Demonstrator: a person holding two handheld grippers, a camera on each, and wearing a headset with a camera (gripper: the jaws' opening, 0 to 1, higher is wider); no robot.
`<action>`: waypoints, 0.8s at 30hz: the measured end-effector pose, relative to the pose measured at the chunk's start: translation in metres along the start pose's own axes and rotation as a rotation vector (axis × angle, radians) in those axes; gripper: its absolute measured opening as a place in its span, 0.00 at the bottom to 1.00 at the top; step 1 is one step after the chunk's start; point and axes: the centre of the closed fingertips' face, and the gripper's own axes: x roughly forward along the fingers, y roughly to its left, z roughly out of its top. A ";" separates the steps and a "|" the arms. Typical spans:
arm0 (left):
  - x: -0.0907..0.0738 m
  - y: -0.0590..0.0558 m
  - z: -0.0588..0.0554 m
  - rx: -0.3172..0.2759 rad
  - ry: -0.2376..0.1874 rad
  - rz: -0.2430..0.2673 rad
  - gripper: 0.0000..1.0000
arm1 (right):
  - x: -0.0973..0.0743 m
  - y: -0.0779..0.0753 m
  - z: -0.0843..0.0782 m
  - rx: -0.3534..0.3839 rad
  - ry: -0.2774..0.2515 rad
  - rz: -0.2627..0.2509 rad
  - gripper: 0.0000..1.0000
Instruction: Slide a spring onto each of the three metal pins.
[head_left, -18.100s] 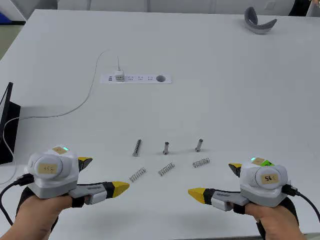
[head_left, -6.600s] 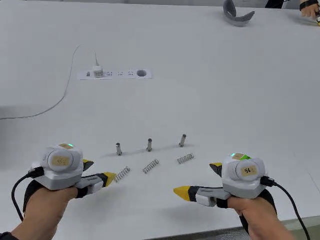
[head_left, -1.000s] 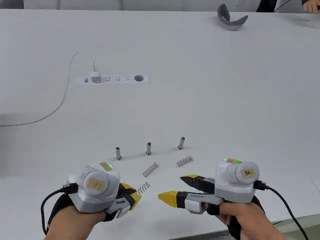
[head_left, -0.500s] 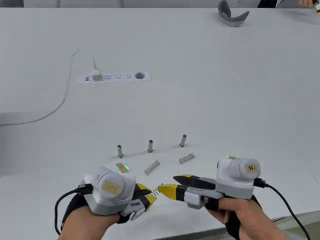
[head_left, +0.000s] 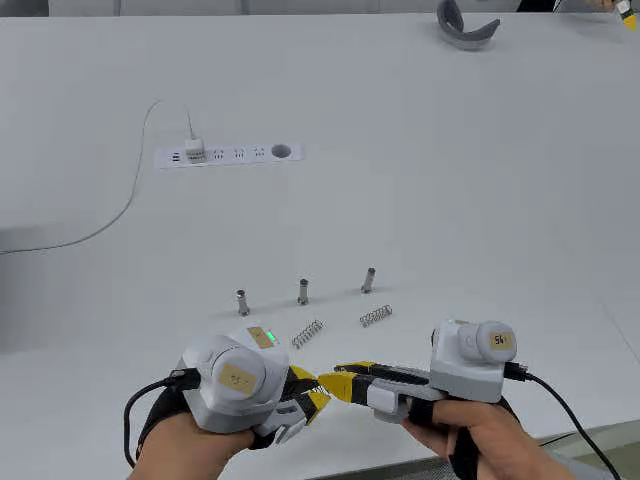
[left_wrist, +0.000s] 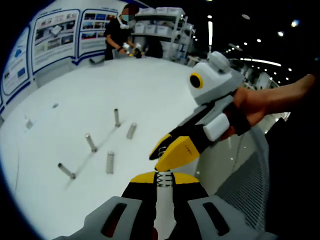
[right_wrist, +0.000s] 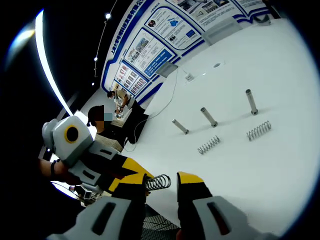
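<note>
Three metal pins stand upright in a row on the white table: left pin (head_left: 242, 301), middle pin (head_left: 303, 291), right pin (head_left: 369, 279). Two springs lie in front of them, one (head_left: 308, 333) below the middle pin and one (head_left: 376, 316) below the right pin. My left gripper (head_left: 314, 394) (left_wrist: 161, 178) is shut on a third spring (left_wrist: 161, 179) (right_wrist: 157, 182), held above the table's near edge. My right gripper (head_left: 345, 378) (right_wrist: 162, 183) is open, tip to tip with the left, and the held spring's free end sits between its jaws.
A white power strip (head_left: 228, 154) with a plugged-in cable (head_left: 130, 200) lies at the back left. A grey curved object (head_left: 465, 25) rests at the far edge. The table's near edge (head_left: 560, 432) runs just under my hands.
My left gripper has lifted a spring off the table and carried it right. The right gripper has moved left until its jaws reach that spring.
</note>
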 end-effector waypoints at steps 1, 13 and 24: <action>0.000 0.000 0.000 0.001 -0.001 -0.001 0.11 | 0.000 0.001 0.000 0.007 -0.002 0.008 0.22; 0.000 0.000 0.000 0.034 0.011 -0.013 0.11 | -0.003 0.015 0.001 0.042 0.006 0.075 0.14; -0.001 0.000 0.016 0.039 -0.041 -0.067 0.10 | -0.013 0.023 0.015 -0.035 0.019 0.077 0.12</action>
